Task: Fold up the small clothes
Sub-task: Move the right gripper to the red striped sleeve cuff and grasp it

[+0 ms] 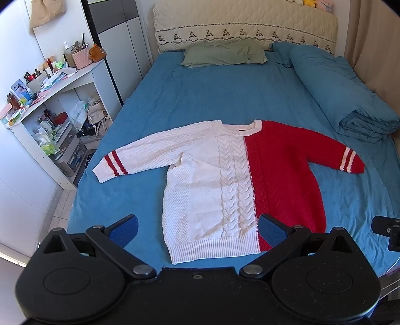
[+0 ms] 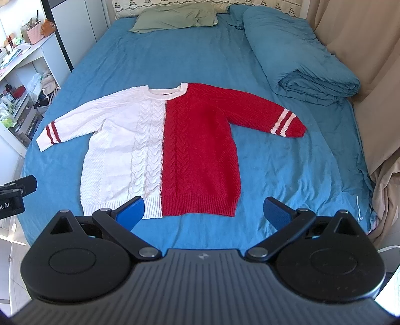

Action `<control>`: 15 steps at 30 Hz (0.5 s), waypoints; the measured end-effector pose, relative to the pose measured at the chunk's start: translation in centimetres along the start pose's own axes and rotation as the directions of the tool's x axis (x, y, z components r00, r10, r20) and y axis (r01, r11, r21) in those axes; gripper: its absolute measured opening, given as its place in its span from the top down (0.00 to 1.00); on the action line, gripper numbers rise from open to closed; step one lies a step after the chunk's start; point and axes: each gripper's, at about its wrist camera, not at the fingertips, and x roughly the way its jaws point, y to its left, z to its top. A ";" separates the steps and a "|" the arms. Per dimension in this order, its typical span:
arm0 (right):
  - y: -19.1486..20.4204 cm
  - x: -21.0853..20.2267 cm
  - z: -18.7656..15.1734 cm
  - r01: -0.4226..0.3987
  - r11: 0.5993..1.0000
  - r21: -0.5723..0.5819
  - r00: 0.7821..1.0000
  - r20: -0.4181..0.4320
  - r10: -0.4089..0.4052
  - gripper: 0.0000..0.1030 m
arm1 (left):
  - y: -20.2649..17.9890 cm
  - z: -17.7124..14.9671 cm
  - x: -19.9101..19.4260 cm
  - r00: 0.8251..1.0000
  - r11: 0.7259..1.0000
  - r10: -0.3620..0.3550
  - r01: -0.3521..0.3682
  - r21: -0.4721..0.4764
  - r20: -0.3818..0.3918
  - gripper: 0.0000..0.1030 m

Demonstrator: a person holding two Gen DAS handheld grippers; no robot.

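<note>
A knit sweater, white on its left half (image 1: 207, 190) and red on its right half (image 2: 197, 150), lies flat and spread out on the blue bed sheet (image 1: 225, 100), sleeves out to both sides, hem toward me. My left gripper (image 1: 198, 228) is open and empty, held above the hem of the white half. My right gripper (image 2: 203, 212) is open and empty, held above the hem of the red half. Part of the right gripper (image 1: 388, 231) shows at the right edge of the left wrist view, and part of the left gripper (image 2: 15, 193) shows at the left edge of the right wrist view.
A green pillow (image 1: 225, 52) lies at the head of the bed. A rolled blue duvet (image 2: 300, 55) runs along the right side, by beige curtains (image 2: 362, 75). A cluttered white shelf unit (image 1: 50, 112) stands left of the bed. A padded headboard (image 1: 245, 22) is behind.
</note>
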 end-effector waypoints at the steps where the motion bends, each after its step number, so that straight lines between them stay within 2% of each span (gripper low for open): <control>1: 0.0 0.0 0.0 0.000 1.000 0.001 1.000 0.000 0.000 0.00 | 0.0 0.1 0.0 1.000 1.000 -0.001 0.001 0.003 -0.002 0.00; 9: 0.3 0.1 0.7 -0.003 1.000 0.026 1.000 -0.006 0.003 0.00 | 0.4 0.7 -0.1 1.000 1.000 0.008 -0.008 0.015 0.000 0.00; 15: -0.9 1.2 2.1 -0.006 0.996 0.089 1.000 -0.014 0.007 0.00 | 1.0 3.1 1.9 0.999 0.998 -0.052 0.052 0.027 0.000 0.00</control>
